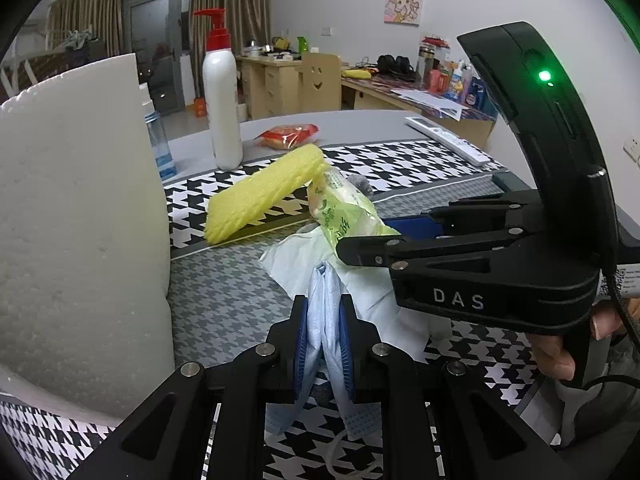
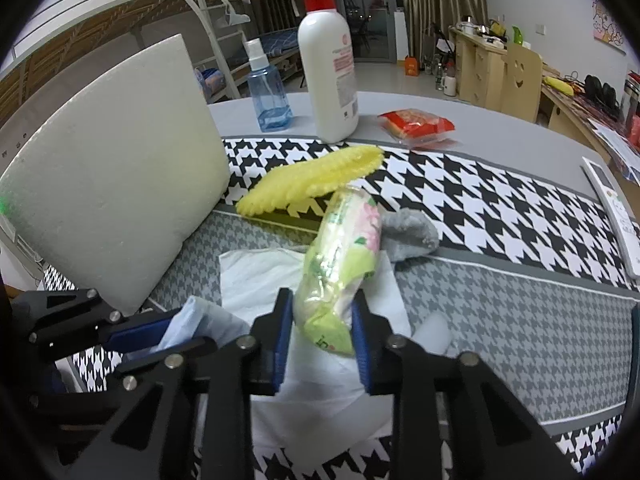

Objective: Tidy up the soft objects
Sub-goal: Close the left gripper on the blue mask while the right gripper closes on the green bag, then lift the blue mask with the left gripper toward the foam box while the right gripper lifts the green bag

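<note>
Just before the foam block [image 2: 116,168], the right gripper [image 2: 322,330] pinches a tissue pack [image 2: 344,256] propping the yellow sponge [image 2: 312,178]; lifting could topple it; the left gripper [image 1: 323,340] clamps a mask [image 1: 325,320].

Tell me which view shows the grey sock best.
The right wrist view. There the grey sock lies in plain sight on the cloth, just right of the green tissue pack held in the right tool. In the left wrist view only a grey sliver peeks out behind the pack.

Grey cloth [image 2: 408,236], perhaps a sock, half hidden behind tissue pack [image 2: 344,256].
</note>
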Available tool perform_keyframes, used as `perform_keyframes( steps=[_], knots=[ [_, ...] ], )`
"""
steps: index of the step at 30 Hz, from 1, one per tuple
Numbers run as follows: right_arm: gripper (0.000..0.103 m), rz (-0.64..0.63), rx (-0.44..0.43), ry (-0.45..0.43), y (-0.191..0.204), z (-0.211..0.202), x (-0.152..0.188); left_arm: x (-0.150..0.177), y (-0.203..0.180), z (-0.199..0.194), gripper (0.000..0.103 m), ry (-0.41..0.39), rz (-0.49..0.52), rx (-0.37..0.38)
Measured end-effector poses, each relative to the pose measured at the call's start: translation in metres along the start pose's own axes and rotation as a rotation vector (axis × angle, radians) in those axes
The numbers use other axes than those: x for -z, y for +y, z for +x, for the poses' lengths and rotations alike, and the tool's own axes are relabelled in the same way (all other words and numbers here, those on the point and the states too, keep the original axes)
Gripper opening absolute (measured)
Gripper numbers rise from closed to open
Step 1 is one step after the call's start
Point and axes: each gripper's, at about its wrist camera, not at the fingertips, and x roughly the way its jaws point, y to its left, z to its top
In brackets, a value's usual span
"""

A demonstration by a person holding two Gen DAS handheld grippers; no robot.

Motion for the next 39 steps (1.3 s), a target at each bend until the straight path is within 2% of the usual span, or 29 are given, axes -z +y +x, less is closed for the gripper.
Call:
perform_keyframes(
  steps=[10, 17, 39],
  knots=[
    [0.029, 0.005, 0.015, 0.002, 0.000, -0.014, 0.019, 0.003, -0.003, -0.005, 0.016, 0.000, 0.010, 0.022],
    [0.029, 0.021, 0.031, -0.019, -0.002, -0.028, 0.027, 0.004, -0.008, -0.016, 0.016, -0.033, 0.023, 0.024],
    [0.029, 0.029, 0.060, -0.180, 0.006, -0.079, 0.026, -0.001, -0.010, -0.064, 0.016, -0.166, 0.039, -0.019]
  ],
)
